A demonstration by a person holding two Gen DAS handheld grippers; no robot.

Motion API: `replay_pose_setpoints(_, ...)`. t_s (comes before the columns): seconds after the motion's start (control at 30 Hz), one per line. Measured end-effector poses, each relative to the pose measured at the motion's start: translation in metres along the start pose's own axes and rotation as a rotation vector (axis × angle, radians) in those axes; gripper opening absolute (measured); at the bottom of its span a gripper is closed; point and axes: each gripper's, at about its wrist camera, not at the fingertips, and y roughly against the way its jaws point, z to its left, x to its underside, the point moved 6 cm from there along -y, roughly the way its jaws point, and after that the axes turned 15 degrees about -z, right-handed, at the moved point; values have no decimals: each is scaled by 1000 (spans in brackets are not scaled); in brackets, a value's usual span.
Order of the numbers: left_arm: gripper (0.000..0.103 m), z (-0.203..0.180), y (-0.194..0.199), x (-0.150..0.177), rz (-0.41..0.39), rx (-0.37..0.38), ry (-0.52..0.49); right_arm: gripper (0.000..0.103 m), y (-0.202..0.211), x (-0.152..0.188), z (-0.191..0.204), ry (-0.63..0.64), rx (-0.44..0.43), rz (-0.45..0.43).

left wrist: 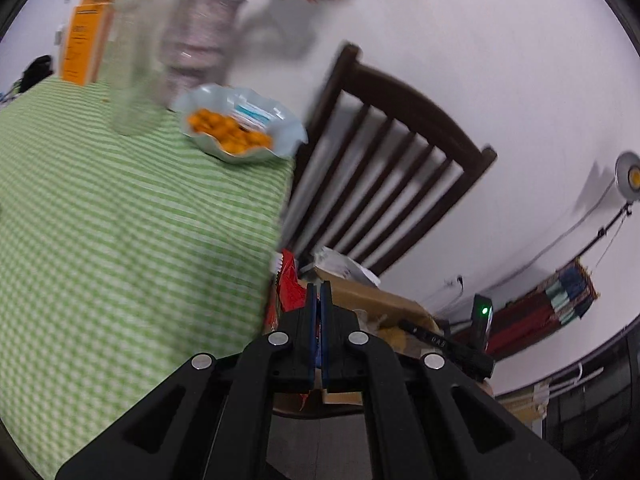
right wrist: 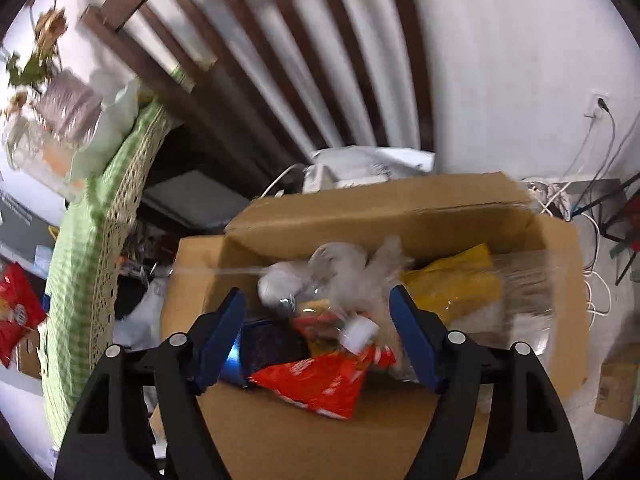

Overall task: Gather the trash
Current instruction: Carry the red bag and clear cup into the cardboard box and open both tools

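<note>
In the right wrist view my right gripper (right wrist: 318,300) is open above a cardboard box (right wrist: 372,208) on the floor. The box holds trash: a red snack bag (right wrist: 320,380), a yellow wrapper (right wrist: 456,284), a crumpled clear plastic bottle (right wrist: 332,276) and a dark blue packet (right wrist: 264,344). In the left wrist view my left gripper (left wrist: 319,292) is shut on a red wrapper (left wrist: 290,284), beside the table's edge and above the same box (left wrist: 372,296). The held red wrapper also shows at the far left of the right wrist view (right wrist: 16,312).
A table with a green checked cloth (left wrist: 120,220) carries a wavy bowl of orange snacks (left wrist: 240,124), a clear jar (left wrist: 136,60), a grey vase (left wrist: 204,36) and an orange box (left wrist: 84,40). A dark wooden chair (left wrist: 384,160) stands behind the box. Cables (right wrist: 592,272) lie on the floor at right.
</note>
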Motion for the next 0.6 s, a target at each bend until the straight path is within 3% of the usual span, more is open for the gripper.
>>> replay_pose_setpoints(0.17,0,-43,-54,21,96,57,-39,71,28,-18,-32,1,40,-100)
replay_pose_setpoints(0.33,0,-83,-103,47,195,115,-73,71,48,-20,-52,-28,36,-139)
replay_pose_setpoints(0.6,0,-93,-176,85,326,83,-62,71,53,-10,-59,-13,34,-128)
